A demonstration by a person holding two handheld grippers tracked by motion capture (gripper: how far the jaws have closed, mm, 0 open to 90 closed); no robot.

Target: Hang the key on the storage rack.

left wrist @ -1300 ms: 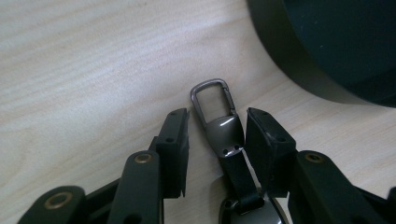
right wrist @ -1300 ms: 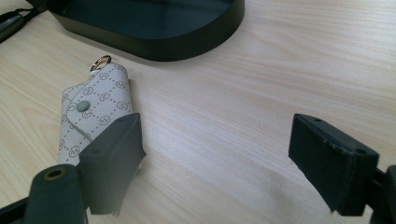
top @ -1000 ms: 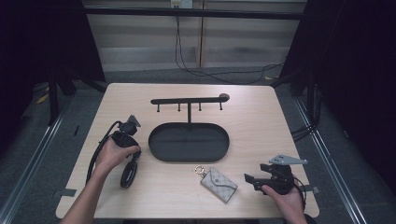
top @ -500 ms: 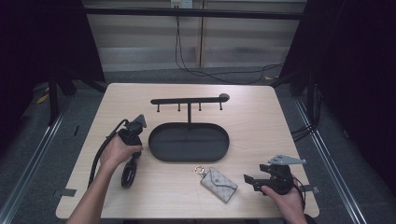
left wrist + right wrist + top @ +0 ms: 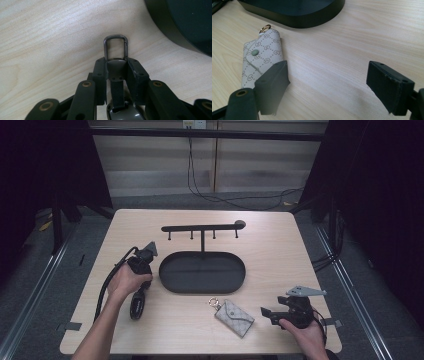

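One key fob clamped in left hand-held gripper — one pouch, one tray

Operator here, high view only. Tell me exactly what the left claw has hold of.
Observer: In the left gripper view, the left claw is shut on the strap of a dark key fob. The metal clasp pokes out past the tips.
Operator: Now report the right claw.
Observer: The right claw stands wide open with bare table between its jaws. The key case lies outside the gap, beside one jaw.
Operator: Give me the state of that case.
Observer: Its flap is closed, fastened by a green snap.
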